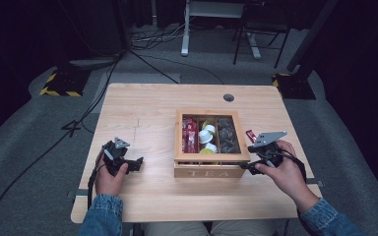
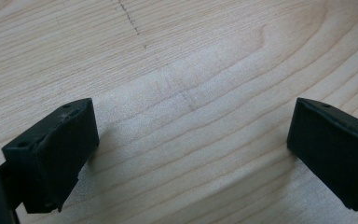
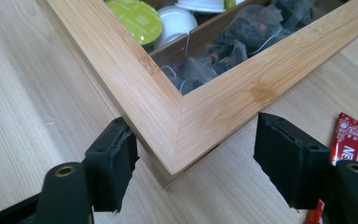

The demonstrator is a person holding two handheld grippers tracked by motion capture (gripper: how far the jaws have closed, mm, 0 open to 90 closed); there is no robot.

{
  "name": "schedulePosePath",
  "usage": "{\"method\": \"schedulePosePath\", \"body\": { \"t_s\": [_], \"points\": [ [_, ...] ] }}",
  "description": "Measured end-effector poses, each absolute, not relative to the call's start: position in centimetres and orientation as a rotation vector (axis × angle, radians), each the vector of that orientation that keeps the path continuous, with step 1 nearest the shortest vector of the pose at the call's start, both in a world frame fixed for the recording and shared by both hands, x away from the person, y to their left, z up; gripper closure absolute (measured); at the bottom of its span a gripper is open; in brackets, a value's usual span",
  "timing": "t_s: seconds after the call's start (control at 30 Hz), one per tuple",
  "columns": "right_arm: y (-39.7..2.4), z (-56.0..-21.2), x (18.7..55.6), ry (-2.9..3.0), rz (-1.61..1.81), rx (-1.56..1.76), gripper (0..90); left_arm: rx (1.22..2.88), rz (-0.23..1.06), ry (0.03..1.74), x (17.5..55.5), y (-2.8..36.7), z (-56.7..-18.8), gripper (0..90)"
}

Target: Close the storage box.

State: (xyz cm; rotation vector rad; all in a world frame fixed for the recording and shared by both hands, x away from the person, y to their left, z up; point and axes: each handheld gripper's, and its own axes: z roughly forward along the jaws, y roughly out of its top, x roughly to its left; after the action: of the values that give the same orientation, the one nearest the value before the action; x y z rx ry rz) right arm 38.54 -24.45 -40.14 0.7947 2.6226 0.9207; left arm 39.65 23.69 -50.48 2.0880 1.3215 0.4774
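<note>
A wooden tea box (image 1: 210, 172) marked TEA stands right of the table's middle, its window-framed lid lying flat. Through the pane I see red sachets (image 1: 189, 135), white and green capsules (image 1: 207, 137) and dark tea bags (image 1: 228, 136). My right gripper (image 1: 247, 165) is open at the box's near right corner. In the right gripper view its jaws straddle that corner (image 3: 182, 116) without touching it, and the gripper (image 3: 193, 158) holds nothing. My left gripper (image 1: 137, 163) rests low over bare wood left of the box, open (image 2: 191, 144) and empty.
A loose red sachet (image 1: 251, 135) lies on the table just right of the box, beside my right jaw (image 3: 349, 135). A round cable hole (image 1: 229, 97) sits near the far edge. Bare wood (image 1: 142, 113) spreads left of and behind the box. Cables and stand legs lie on the floor beyond.
</note>
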Motion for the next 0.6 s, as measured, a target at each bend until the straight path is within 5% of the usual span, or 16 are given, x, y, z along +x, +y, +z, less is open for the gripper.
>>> {"method": "schedulePosePath", "body": {
  "t_s": [0.6],
  "points": [
    [-24.4,-42.0,38.5,2.712,0.872,0.837,33.0,2.081,0.48,1.325,39.7,23.6,-50.5,2.0]
  ]
}}
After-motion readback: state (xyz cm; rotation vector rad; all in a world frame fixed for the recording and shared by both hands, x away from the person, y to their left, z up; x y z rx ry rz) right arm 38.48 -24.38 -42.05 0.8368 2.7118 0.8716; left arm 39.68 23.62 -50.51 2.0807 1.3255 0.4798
